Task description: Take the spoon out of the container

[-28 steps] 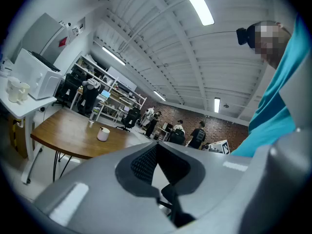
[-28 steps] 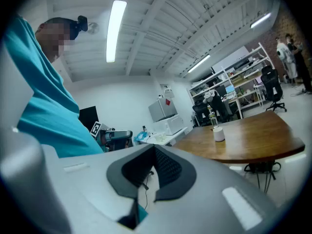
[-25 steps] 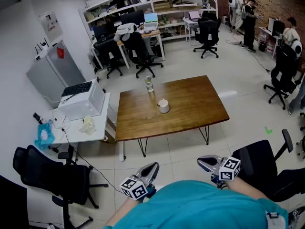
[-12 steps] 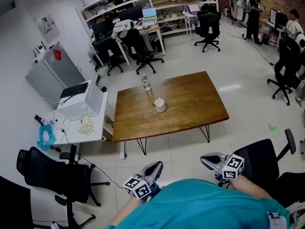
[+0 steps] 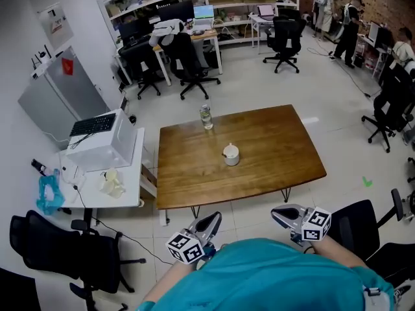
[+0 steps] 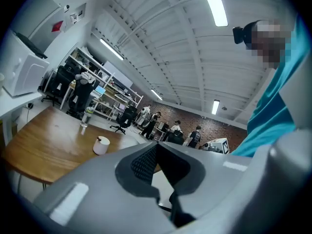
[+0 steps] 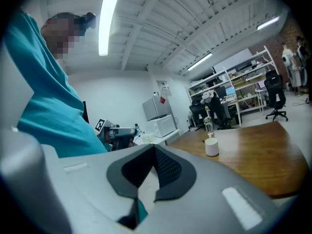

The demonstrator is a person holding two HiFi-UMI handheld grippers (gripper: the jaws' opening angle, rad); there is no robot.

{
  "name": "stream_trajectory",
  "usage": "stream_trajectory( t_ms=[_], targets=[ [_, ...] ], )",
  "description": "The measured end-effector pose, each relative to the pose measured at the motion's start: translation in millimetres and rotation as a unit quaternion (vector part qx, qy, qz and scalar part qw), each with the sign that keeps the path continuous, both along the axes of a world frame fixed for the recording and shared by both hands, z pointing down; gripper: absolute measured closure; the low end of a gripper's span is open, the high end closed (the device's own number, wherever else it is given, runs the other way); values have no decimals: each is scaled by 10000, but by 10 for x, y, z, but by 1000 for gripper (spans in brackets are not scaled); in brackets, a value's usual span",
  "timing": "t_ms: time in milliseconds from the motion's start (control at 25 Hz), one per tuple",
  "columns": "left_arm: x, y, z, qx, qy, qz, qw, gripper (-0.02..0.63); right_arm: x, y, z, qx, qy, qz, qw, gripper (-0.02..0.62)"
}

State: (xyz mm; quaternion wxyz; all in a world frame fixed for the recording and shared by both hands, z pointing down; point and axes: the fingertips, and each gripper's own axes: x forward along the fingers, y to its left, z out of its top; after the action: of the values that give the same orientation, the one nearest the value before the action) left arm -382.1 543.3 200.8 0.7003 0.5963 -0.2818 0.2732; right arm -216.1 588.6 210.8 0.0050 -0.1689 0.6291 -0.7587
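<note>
From the head view, the person in a teal shirt (image 5: 259,274) stands back from the wooden table (image 5: 279,154). The left gripper (image 5: 211,218) and the right gripper (image 5: 277,212) are both held close in front of the body, over the tiled floor and well apart from the tabletop. The white container (image 5: 231,154) stands upright near the middle of the table. A clear bottle (image 5: 206,116) stands upright by the far edge, apart from it. A white side table (image 5: 126,190) with a white box-like machine (image 5: 104,141) on it sits just beside the wooden table's left end. In the left gripper view, the two jaws meet at their tips with nothing caught between them. Beyond them the container sits on the bare wood, and the spoon (image 6: 99,139) shows only as a small dark tip above the rim, so it is inside the container. The bottle stands farther back to its left. In the right gripper view, those jaws are likewise pressed together and empty. Past them, to the right, the container stands on the table with the dark tip showing at its rim, and the bottle stands just behind it. The left gripper shows at the left, next to the teal shirt.
</note>
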Motion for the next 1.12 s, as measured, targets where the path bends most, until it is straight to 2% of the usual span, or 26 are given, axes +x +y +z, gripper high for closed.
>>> stream_trajectory(
  t_ms=[120, 280, 440, 600, 680, 840, 960, 1120],
  targets=[
    [-440, -89, 491, -59, 145, 36, 9999, 607, -415, -146, 455, -63, 115, -132, 9998, 594],
    [-815, -89, 1080, -428, 141, -6, 9990, 607, -834, -321, 892, -175, 134, -194, 9996, 594],
    [-813, 106, 1672, -780, 42, 62, 9969, 607, -881, -241, 1361, -347, 52, -186, 9992, 594],
    [-475, 280, 2515, -1297, -319, -55, 9910, 570, -496, -243, 2092, -293, -219, 5, 9993, 594],
    [-338, 443, 2926, -1620, -639, -119, 9847, 528, -290, -209, 2459, -158, -356, 24, 9992, 594],
    [-308, 909, 3612, -2300, -1278, -213, 9645, 457, -76, -105, 3127, 94, -579, -39, 9983, 594],
    [-483, 1202, 4080, -2689, -1680, -328, 9478, 417, -177, -32, 3550, 155, -690, -118, 9974, 594],
    [-787, 1569, 4548, -3219, -1898, -476, 9263, 405, -462, 14, 3918, 59, -748, -254, 9969, 594]
  ],
)
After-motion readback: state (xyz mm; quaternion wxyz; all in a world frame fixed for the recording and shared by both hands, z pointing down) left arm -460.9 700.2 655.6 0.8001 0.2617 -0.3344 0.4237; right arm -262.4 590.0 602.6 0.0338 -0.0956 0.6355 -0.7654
